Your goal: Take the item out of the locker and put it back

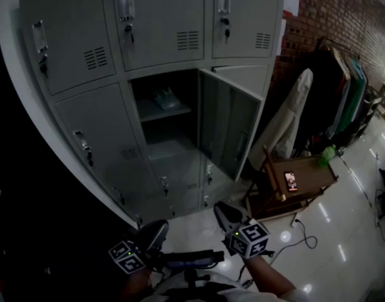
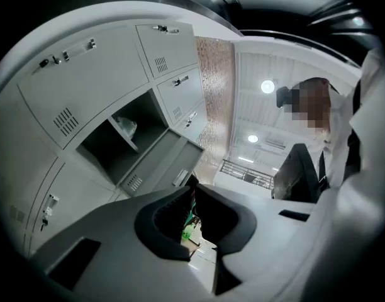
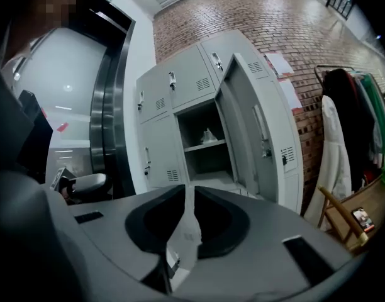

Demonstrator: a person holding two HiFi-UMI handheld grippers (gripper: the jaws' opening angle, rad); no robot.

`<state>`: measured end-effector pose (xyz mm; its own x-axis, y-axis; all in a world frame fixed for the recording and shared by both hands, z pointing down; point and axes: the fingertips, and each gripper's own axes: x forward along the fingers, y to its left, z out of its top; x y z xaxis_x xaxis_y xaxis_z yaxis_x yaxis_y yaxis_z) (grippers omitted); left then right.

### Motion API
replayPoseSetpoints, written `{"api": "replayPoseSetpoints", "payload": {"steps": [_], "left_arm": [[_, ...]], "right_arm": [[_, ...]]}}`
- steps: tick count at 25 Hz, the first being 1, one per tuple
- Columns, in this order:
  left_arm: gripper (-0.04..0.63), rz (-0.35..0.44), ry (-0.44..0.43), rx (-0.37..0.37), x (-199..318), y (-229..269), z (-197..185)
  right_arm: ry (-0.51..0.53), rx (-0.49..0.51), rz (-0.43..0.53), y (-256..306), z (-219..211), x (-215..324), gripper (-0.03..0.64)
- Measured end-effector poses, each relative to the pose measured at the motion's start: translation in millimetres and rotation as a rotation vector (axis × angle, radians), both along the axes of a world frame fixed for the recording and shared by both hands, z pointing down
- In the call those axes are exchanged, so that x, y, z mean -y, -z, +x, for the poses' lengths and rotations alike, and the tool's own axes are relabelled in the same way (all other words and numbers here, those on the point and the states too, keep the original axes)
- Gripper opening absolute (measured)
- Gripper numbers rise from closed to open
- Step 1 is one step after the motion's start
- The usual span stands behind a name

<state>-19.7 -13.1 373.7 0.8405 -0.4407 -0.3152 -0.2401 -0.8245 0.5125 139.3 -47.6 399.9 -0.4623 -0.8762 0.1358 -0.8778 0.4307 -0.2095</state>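
Observation:
The grey locker bank (image 1: 85, 124) has one middle compartment open, its door (image 1: 229, 123) swung out to the right. A small pale item (image 1: 165, 98) lies on the shelf inside; it also shows as the item (image 2: 125, 126) in the left gripper view and the item (image 3: 207, 135) in the right gripper view. Both grippers hang low, well short of the lockers. My left gripper (image 1: 158, 228) (image 2: 192, 184) has its tips together and holds nothing. My right gripper (image 1: 222, 209) (image 3: 188, 190) shows a thin slit between its jaws, with nothing in it.
A wooden chair (image 1: 306, 187) with a phone (image 1: 291, 181) on it stands right of the lockers, with a green bottle (image 1: 328, 155) beside it. A white coat (image 1: 287, 121) and a clothes rack (image 1: 340, 87) line the brick wall. A cable (image 1: 304, 233) lies on the shiny floor.

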Motion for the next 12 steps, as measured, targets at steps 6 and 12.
{"api": "replayPoseSetpoints", "payload": {"steps": [6, 12], "left_arm": [[0.009, 0.042, -0.028, 0.022, 73.2, 20.8, -16.7], [0.009, 0.008, -0.046, 0.057, 130.6, 22.8, -28.8]], "right_arm": [[-0.046, -0.025, 0.025, 18.3, -22.5, 65.6, 0.048], [-0.074, -0.040, 0.038, 29.9, -35.3, 119.2, 0.048]]}}
